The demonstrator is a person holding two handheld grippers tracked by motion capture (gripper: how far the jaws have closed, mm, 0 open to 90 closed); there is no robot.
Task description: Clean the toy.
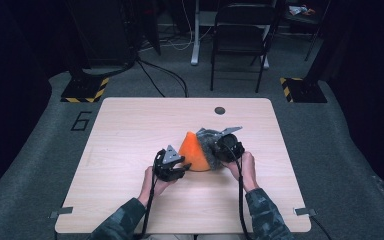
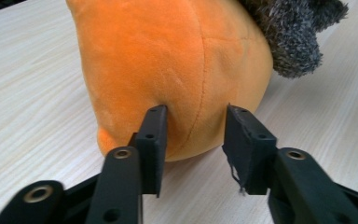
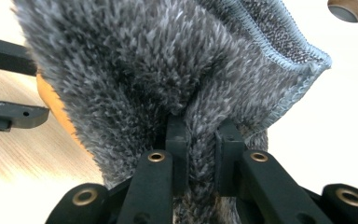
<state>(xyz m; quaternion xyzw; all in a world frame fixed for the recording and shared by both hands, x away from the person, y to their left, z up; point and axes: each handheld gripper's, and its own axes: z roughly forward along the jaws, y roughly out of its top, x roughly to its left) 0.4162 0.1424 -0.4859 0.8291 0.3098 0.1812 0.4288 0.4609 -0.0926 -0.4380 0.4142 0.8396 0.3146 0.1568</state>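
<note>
Worktop [image 1: 130, 130] carries an orange plush toy [image 1: 194, 152] at centre, grey fuzzy cloth [image 1: 208, 145] draped over its right side. Left claw [image 2: 193, 140] stands apart, jaws against the toy's near side without pinching. Right claw [image 3: 204, 154] is clamped on a fold of the cloth.

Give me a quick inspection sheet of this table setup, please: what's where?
Surface: light wooden table with a round cable hole.
Job's things: orange plush cone lying on the table; grey fuzzy cloth draped against it.
Clutter: nothing seen.
Grippers: left gripper open, fingers at the plush without squeezing it; right gripper pinching a fold of the cloth.
Cables: one trails from each gripper toward the person.
Surroundings: grey carpet, folding chair, striped stand bases.
</note>
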